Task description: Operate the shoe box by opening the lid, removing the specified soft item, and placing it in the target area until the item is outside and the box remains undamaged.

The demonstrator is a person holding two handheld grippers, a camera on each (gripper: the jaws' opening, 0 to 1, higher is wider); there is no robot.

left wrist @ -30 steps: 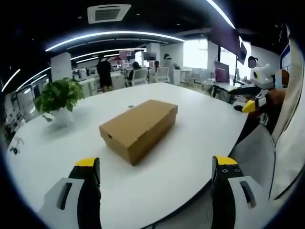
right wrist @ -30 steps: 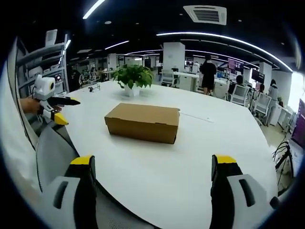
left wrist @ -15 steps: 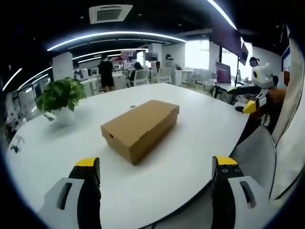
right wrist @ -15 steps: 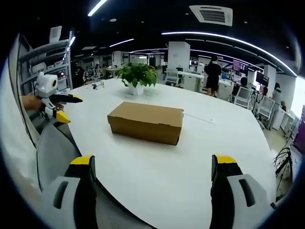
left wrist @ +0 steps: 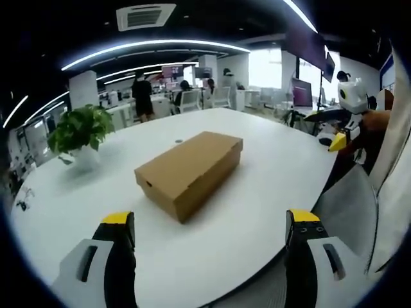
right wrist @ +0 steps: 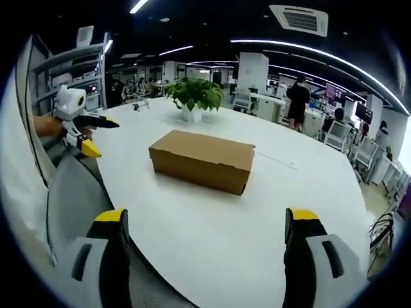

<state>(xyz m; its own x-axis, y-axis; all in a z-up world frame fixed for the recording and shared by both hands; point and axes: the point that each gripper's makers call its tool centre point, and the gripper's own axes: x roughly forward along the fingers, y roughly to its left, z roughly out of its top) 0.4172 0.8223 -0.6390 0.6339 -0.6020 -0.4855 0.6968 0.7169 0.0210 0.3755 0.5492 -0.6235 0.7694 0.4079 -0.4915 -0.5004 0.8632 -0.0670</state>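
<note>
The shoe box [left wrist: 188, 170] has its lid shut, so whatever lies inside is hidden. The table [right wrist: 212, 224] is cut off at its near edge by each view's own jaws. The people [left wrist: 142, 96] beyond the far edge are too small to make out.

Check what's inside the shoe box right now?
Cannot be seen: the shoe box lies on the white table with its lid shut, so the contents are covered. Both grippers are open and apart from it, nothing on top.
</note>
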